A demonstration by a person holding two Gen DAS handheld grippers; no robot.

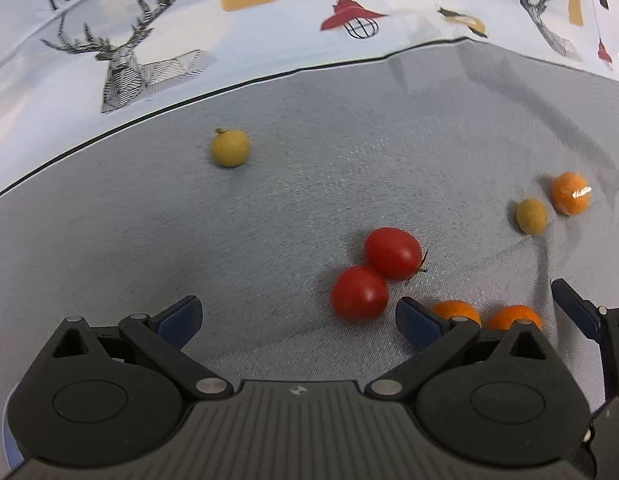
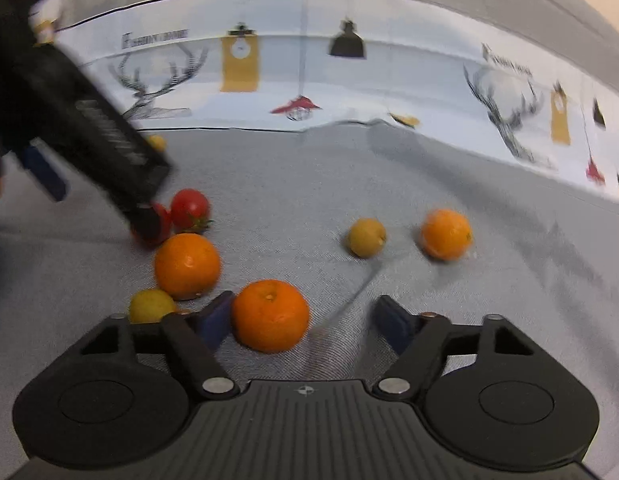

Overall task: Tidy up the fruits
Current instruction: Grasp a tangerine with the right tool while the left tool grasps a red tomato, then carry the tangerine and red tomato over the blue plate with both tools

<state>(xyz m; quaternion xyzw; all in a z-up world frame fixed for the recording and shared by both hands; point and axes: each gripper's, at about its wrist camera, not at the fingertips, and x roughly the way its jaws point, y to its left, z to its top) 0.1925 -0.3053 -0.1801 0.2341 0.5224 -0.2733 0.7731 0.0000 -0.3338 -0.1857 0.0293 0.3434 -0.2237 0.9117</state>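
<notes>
Fruits lie loose on a grey cloth. In the left wrist view, two red tomatoes (image 1: 375, 274) touch each other just ahead of my open, empty left gripper (image 1: 297, 318). A yellow fruit (image 1: 230, 147) lies far left, another yellow fruit (image 1: 531, 216) and an orange (image 1: 570, 193) far right. Two oranges (image 1: 485, 316) sit behind its right finger. In the right wrist view, my open right gripper (image 2: 305, 320) has an orange (image 2: 270, 315) between its fingers, against the left pad, not clamped. Another orange (image 2: 187, 266), a yellow fruit (image 2: 151, 306) and the tomatoes (image 2: 189, 208) lie left.
A yellow fruit (image 2: 365, 237) and an orange (image 2: 446, 234) lie ahead of the right gripper. The left gripper's body (image 2: 89, 128) crosses the upper left of the right wrist view. A printed white tablecloth (image 1: 269, 40) with deer and lamps borders the grey cloth at the back.
</notes>
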